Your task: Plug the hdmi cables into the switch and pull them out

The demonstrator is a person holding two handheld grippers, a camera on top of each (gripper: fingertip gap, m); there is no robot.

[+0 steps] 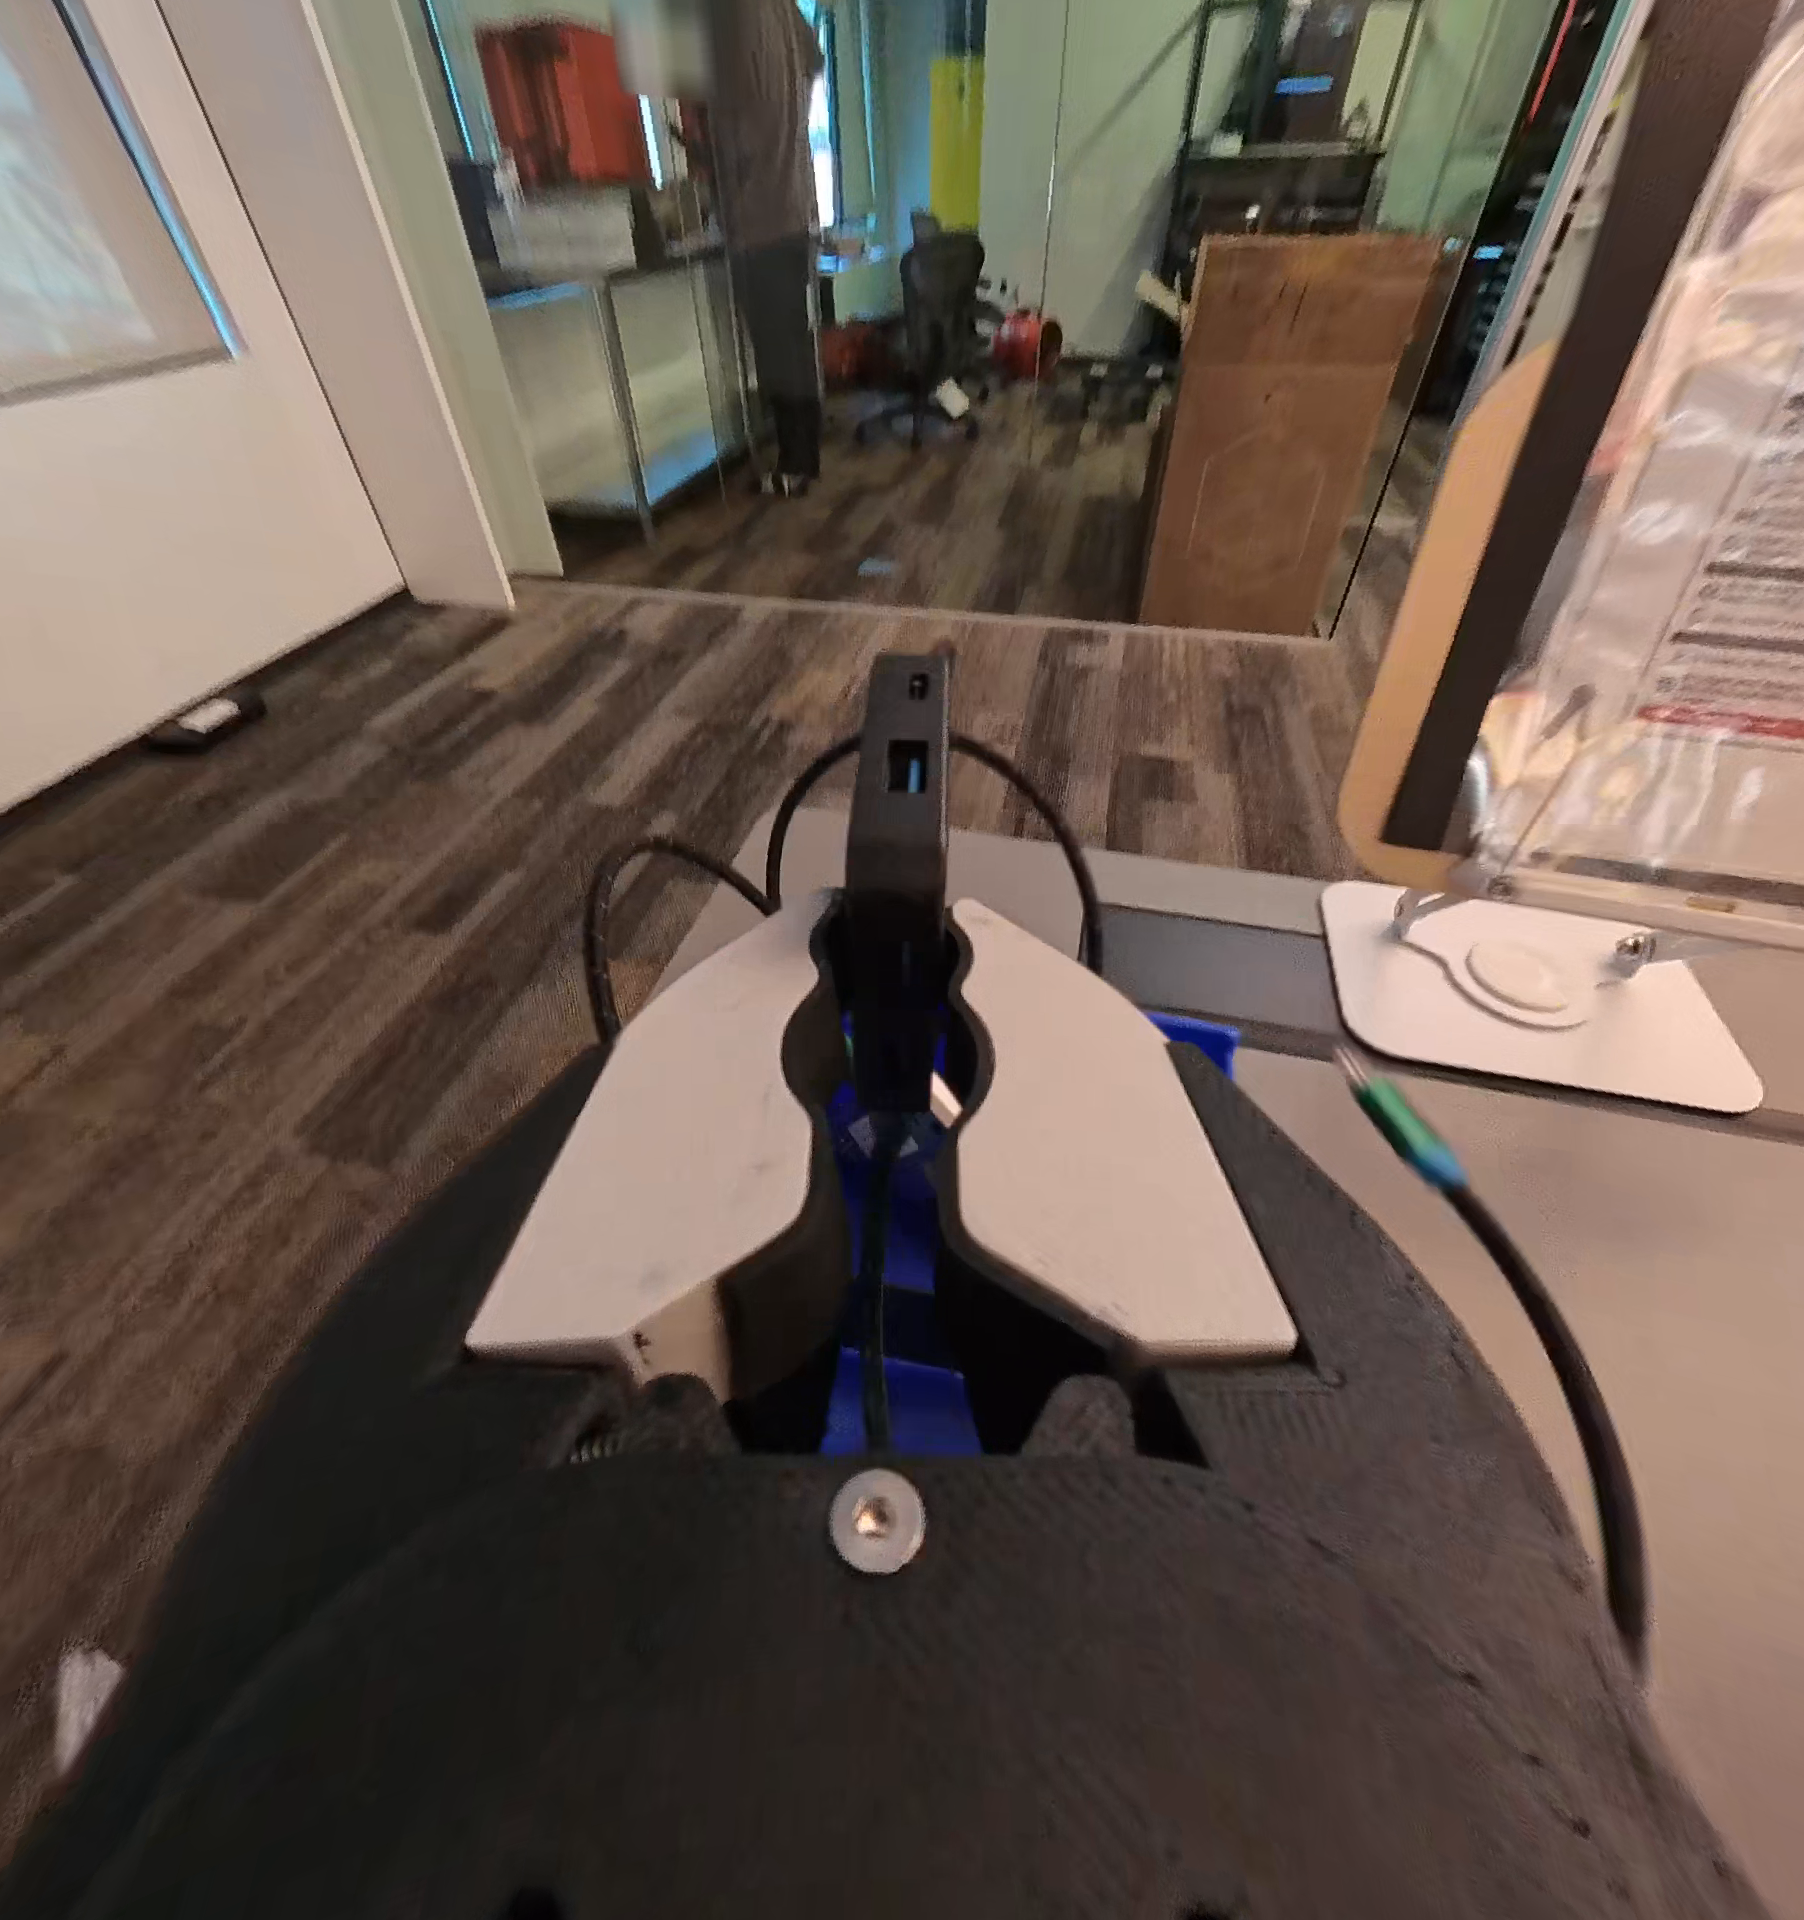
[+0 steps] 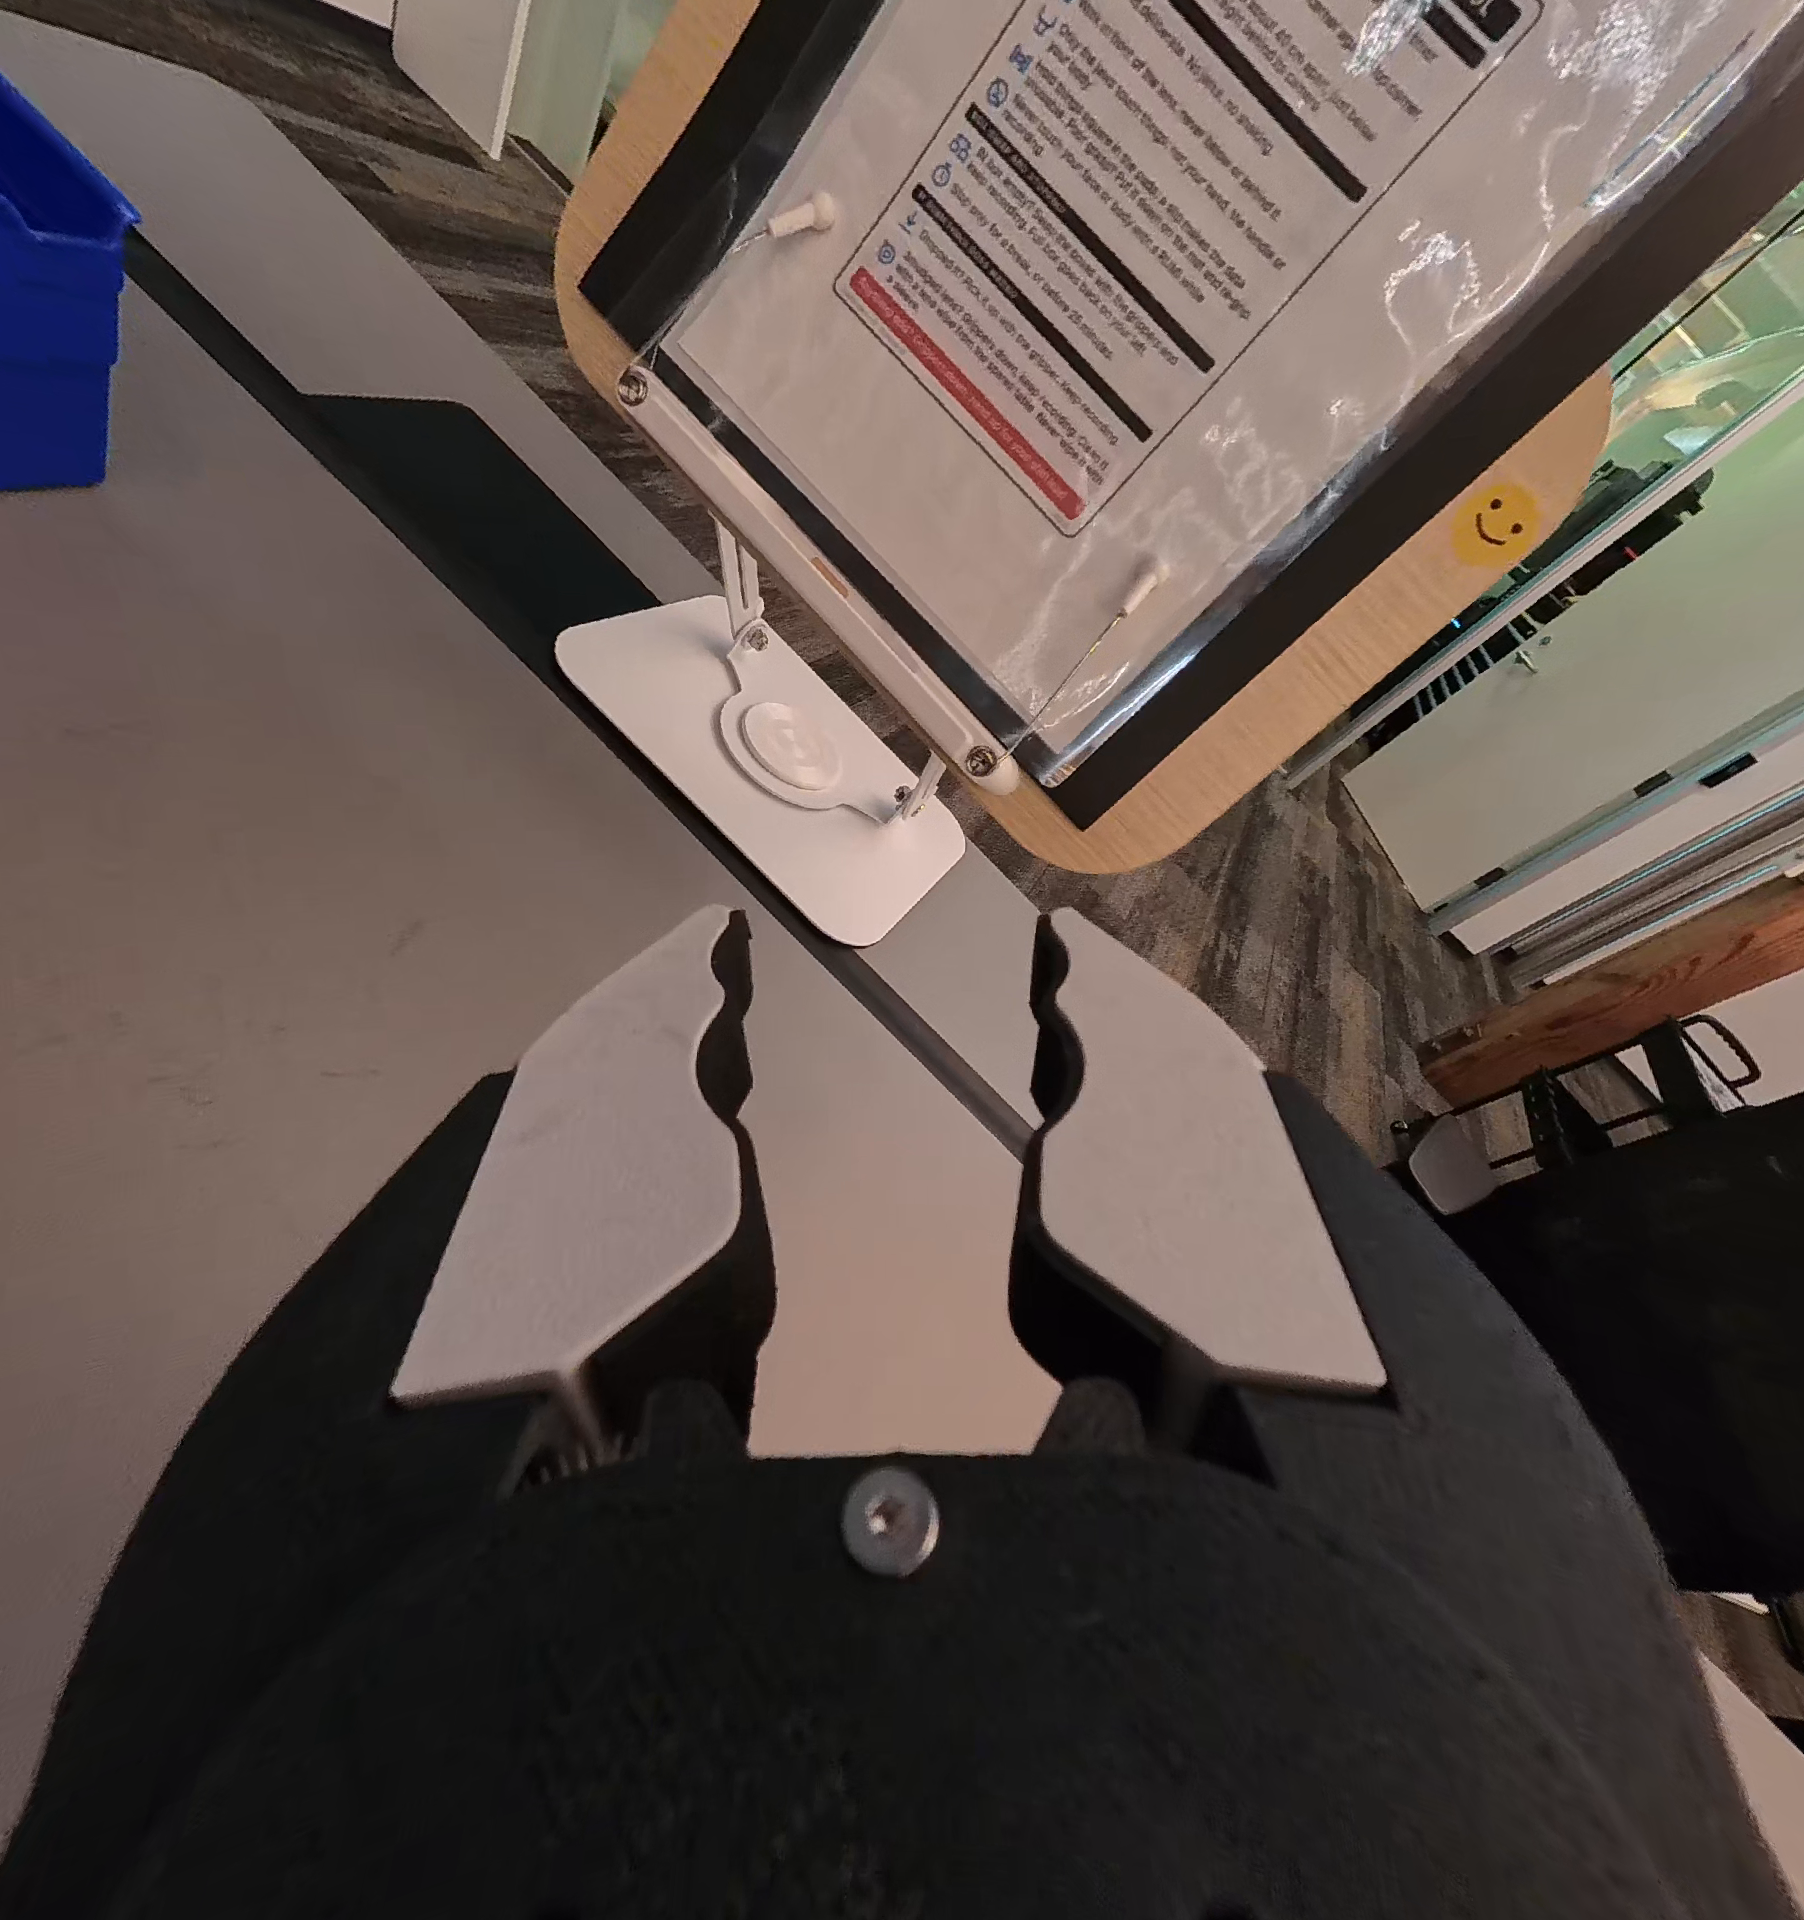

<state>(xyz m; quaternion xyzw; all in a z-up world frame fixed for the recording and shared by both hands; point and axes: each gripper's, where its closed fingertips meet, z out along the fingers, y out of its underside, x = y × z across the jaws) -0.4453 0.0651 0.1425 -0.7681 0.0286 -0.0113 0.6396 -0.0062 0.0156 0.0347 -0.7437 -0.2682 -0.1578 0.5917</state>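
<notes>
L gripper (image 1: pixel 893 914): fingers closed on black switch (image 1: pixel 898 790), which sticks up past fingertips; thin black cables (image 1: pixel 607 935) loop beyond. Loose green-tipped cable (image 1: pixel 1500 1247) to R of fingers. R gripper (image 2: pixel 893 935): fingers apart, nothing held, over grey table (image 2: pixel 254 831).

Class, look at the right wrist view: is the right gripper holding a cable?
No: the right gripper stands open with only bare grey table between its fingers.
</notes>
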